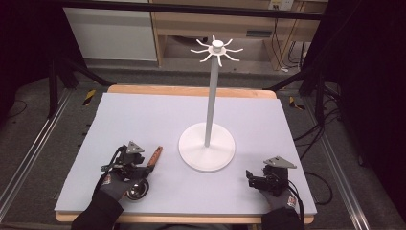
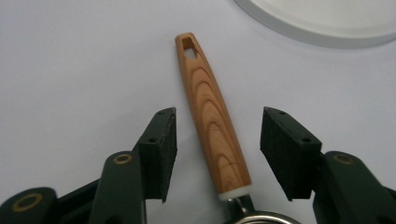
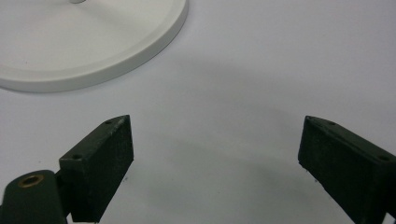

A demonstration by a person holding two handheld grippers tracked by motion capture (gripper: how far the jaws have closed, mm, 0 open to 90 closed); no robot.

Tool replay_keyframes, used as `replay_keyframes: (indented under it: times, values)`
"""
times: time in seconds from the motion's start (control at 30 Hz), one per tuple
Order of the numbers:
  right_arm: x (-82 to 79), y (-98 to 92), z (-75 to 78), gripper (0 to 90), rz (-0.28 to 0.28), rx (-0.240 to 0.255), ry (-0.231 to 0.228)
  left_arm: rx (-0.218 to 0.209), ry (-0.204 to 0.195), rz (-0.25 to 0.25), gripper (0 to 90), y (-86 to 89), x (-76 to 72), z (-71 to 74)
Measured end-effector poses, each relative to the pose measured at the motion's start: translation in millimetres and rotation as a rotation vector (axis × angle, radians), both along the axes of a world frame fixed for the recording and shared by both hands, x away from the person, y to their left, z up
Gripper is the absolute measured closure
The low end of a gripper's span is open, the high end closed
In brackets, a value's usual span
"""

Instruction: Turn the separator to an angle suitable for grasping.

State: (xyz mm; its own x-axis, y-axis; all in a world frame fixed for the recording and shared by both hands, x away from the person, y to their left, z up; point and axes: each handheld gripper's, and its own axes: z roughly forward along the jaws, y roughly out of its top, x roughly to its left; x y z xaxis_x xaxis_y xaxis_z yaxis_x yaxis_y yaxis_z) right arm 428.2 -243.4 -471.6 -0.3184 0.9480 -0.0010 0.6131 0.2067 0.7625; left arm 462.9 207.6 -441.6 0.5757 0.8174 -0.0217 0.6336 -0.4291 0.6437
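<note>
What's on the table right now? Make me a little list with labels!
table: lilac mat on a wooden top
stand: tall white hook stand, round base, hooks on top
ladle: wooden handle with a hanging hole, metal bowl near the person
left gripper: open, jaws either side of the handle, not touching it
right gripper: open, over bare mat right of the stand
</note>
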Motion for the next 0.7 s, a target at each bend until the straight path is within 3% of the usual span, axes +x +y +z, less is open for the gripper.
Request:
replay_keyframes:
  times: [0.2, 0.43, 0.63, 0.67, 0.7]
  values:
    - [-0.8, 0.2, 0.7, 7.7, 0.002, 0.005, -0.010, 0.003, -0.011, 0.018, 39.4, -6.7, 13.3, 3.5]
    - [-2.1, 0.0, 2.6, 7.2, 0.005, 0.005, -0.026, 0.037, -0.001, 0.021, 37.2, -18.1, 23.9, -5.4]
    - [-0.9, 2.0, 0.1, 8.9, 0.020, -0.001, -0.010, 0.065, 0.016, 0.032, 41.7, -22.8, 27.3, -12.5]
    - [-0.9, 2.8, 0.2, 9.6, 0.023, -0.002, -0.004, 0.038, 0.018, 0.049, 45.9, -23.6, 28.4, -14.2]
    - [-0.9, 2.8, 0.2, 9.6, 0.023, -0.002, -0.004, 0.038, 0.018, 0.049, 48.9, -23.6, 28.4, -14.2]
